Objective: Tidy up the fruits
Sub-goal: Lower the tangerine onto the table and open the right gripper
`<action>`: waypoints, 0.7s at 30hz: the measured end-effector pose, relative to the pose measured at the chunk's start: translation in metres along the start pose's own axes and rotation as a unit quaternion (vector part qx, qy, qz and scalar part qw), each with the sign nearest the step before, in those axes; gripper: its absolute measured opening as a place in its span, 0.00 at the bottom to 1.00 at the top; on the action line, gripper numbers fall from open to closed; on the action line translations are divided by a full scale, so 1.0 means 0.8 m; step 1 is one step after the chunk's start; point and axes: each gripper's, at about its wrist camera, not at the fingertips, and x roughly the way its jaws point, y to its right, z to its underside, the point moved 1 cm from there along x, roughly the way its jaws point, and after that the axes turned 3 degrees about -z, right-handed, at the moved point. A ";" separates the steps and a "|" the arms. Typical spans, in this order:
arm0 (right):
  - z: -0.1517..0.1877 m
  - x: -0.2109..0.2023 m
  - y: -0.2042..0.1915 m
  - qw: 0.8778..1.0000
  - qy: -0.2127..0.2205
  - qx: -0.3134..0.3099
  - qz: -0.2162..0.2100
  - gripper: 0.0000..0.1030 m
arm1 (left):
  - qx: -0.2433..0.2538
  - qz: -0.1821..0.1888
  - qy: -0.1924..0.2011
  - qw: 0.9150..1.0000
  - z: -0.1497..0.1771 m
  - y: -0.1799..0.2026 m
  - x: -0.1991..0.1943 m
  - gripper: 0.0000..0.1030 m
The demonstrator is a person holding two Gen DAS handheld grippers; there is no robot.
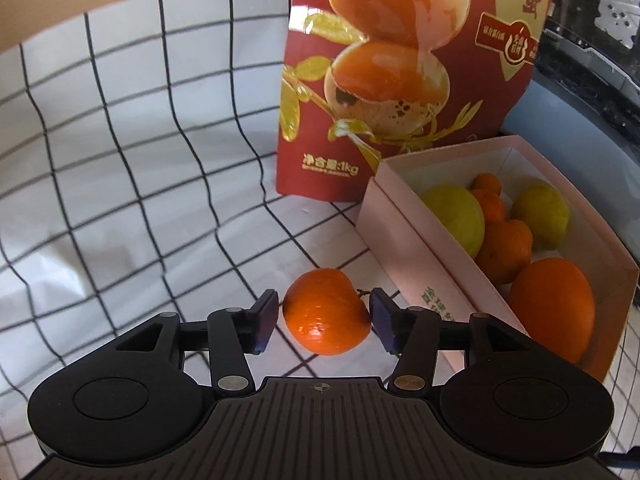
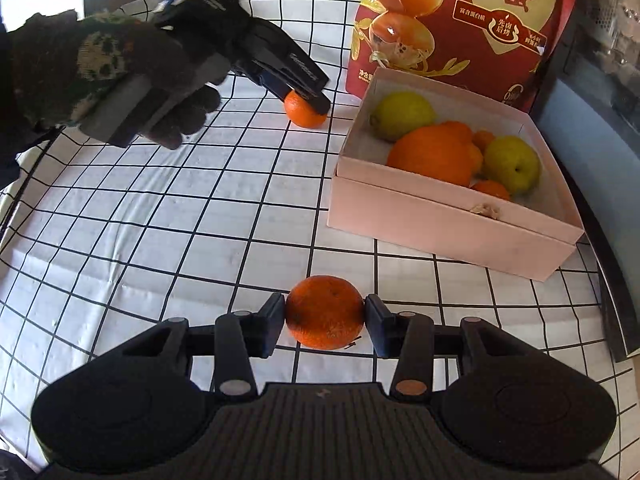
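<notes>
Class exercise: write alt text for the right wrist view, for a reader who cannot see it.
The right tool grips a mandarin above a checked cloth. Farther back, a gloved hand holds the left tool around another mandarin, beside a pink box of fruit.

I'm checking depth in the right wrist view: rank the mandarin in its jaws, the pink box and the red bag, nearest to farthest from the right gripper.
1. Mandarin, between the right gripper's pads.
2. Pink box, ahead on the right.
3. Red bag, standing behind the box.
</notes>
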 end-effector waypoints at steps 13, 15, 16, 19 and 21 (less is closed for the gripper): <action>0.000 -0.011 0.006 0.998 0.031 -0.033 -0.032 0.42 | -0.117 -0.020 0.024 0.993 0.098 -0.013 -0.093 0.50; -0.001 -0.008 0.002 0.997 0.038 -0.046 -0.043 0.42 | -0.130 -0.016 0.030 0.991 0.123 -0.006 -0.117 0.50; -0.001 -0.006 0.000 0.997 0.041 -0.053 -0.047 0.42 | -0.138 -0.015 0.031 0.990 0.137 -0.001 -0.128 0.50; 0.001 0.004 -0.006 0.995 0.041 -0.068 -0.059 0.42 | -0.174 -0.019 0.024 0.984 0.181 0.011 -0.155 0.50; 0.004 0.011 -0.009 0.994 0.038 -0.075 -0.067 0.42 | -0.200 -0.022 0.017 0.979 0.203 0.017 -0.162 0.50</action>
